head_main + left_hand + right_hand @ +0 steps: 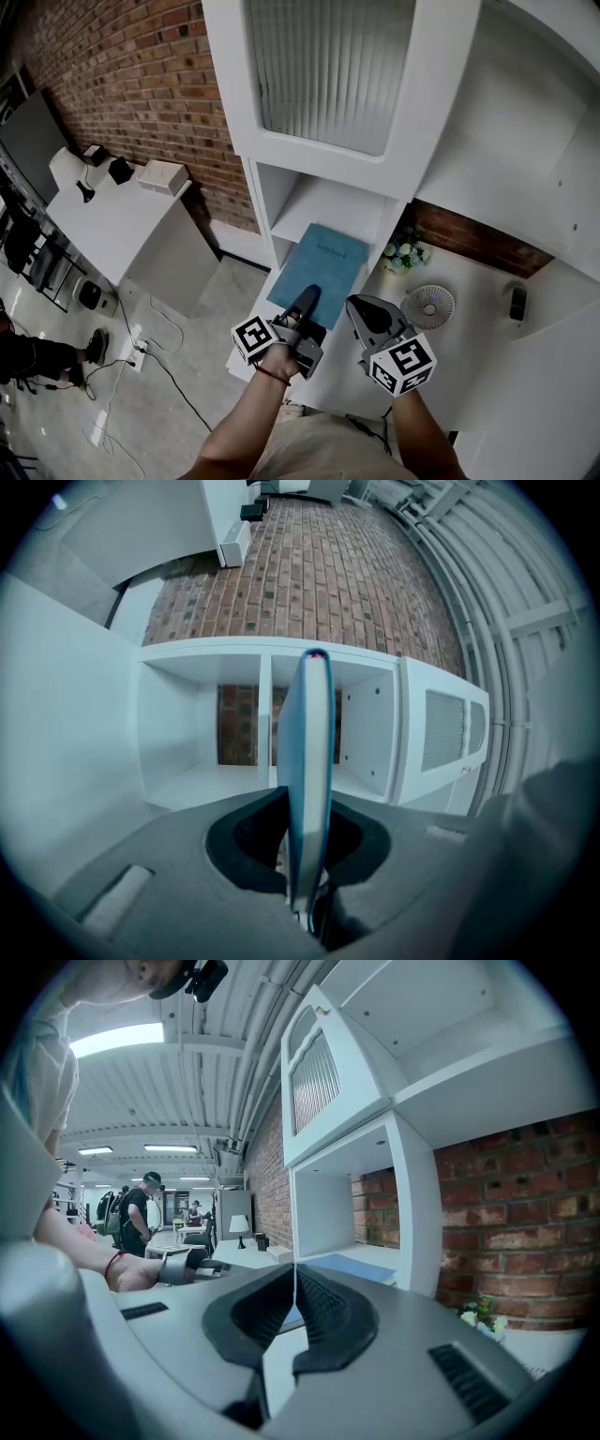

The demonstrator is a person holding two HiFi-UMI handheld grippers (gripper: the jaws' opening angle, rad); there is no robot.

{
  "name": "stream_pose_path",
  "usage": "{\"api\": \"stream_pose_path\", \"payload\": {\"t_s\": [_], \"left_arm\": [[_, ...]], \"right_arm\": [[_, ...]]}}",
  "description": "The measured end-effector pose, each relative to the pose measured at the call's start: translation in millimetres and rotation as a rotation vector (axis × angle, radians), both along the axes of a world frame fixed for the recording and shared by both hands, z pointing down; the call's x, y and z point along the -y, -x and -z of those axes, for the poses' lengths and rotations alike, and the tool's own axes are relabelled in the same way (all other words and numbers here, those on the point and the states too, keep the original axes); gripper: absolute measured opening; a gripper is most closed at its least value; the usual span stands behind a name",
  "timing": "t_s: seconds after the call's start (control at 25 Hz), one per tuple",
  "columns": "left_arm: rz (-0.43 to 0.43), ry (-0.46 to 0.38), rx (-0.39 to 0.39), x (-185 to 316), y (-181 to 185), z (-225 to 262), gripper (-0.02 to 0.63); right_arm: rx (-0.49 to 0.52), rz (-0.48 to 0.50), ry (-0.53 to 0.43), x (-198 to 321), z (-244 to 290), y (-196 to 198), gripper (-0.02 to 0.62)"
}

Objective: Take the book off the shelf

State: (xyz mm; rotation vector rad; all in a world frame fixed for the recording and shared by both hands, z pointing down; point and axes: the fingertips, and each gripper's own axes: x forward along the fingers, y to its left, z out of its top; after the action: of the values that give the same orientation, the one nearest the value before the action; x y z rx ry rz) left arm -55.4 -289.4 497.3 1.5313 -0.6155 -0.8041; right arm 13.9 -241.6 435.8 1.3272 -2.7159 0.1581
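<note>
A thin blue book [321,262] lies flat at the mouth of the white shelf's [330,202] open compartment, with its near end sticking out toward me. My left gripper [306,307] is shut on that near edge. In the left gripper view the book [310,761] stands edge-on between the jaws, with the empty shelf compartments [202,733] behind it. My right gripper [367,317] hovers just right of the book with its jaws shut and nothing in them. The right gripper view shows its tips [294,1277] meeting, with the book [354,1266] and the left gripper [187,1265] beyond.
To the right, a white counter [469,347] carries a small flower pot [404,251], a round fan [428,306] and a dark object [517,302]. A ribbed-glass cabinet door [328,66] hangs above the shelf. A white table [112,220] stands left by the brick wall. A person [141,1208] stands far off.
</note>
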Motion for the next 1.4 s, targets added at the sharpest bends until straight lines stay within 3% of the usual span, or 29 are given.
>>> {"api": "stream_pose_path", "payload": {"t_s": [0.28, 0.8, 1.4], "left_arm": [[-0.027, -0.019, -0.02, -26.6, -2.5, 14.2, 0.048], [-0.097, -0.041, 0.015, -75.3, -6.0, 28.1, 0.048], [-0.324, -0.047, 0.034, -108.4, -89.6, 25.7, 0.048]], "right_arm": [[0.009, -0.015, -0.012, -11.4, 4.0, -10.4, 0.018], [0.036, -0.027, -0.014, -44.0, 8.2, -27.1, 0.018], [0.057, -0.18, -0.013, -85.4, 4.3, -86.4, 0.018]]}}
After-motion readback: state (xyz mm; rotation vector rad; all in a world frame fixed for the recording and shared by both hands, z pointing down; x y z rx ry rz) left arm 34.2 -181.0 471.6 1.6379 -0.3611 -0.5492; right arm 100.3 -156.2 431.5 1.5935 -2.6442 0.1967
